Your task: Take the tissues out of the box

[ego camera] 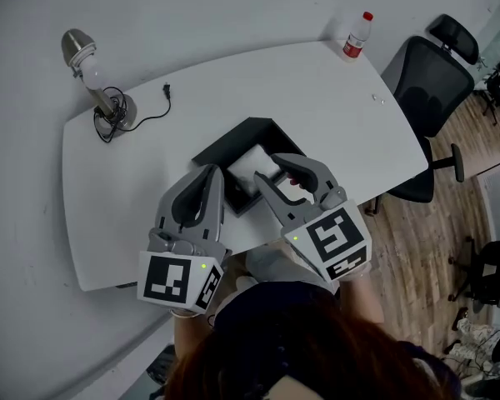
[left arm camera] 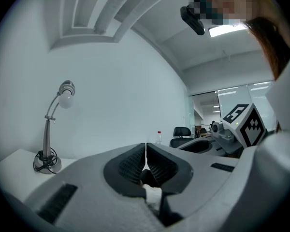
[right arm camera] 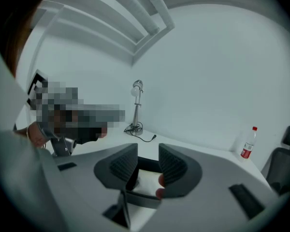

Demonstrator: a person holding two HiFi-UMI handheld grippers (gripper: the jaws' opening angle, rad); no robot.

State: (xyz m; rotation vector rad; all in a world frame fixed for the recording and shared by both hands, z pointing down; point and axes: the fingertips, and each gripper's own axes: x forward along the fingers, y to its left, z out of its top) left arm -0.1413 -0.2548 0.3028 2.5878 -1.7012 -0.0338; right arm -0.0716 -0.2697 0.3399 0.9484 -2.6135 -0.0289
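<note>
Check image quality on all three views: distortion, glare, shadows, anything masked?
Head view: even, soft light, no hard shadows on the table, lamp sharp, corners dim. Left gripper view: strong fisheye, black corners, ceiling light blown out, mosaic patch at the top. Right gripper view: same fisheye and black corners, mosaic patch at the left, water bottle small but clear.

White desk [ego camera: 317, 98]; black box [ego camera: 242, 136]; white tissues [ego camera: 252, 169]. Left gripper [ego camera: 210, 173] and right gripper [ego camera: 268, 169]: grey, with dark ribbed jaws and black-and-white square markers. Bottle [ego camera: 357, 36]: red cap and label. Lamp [ego camera: 92, 69]: silver. Chair [ego camera: 429, 82]: black. Floor [ego camera: 417, 248]: brown wood-plank pattern.
</note>
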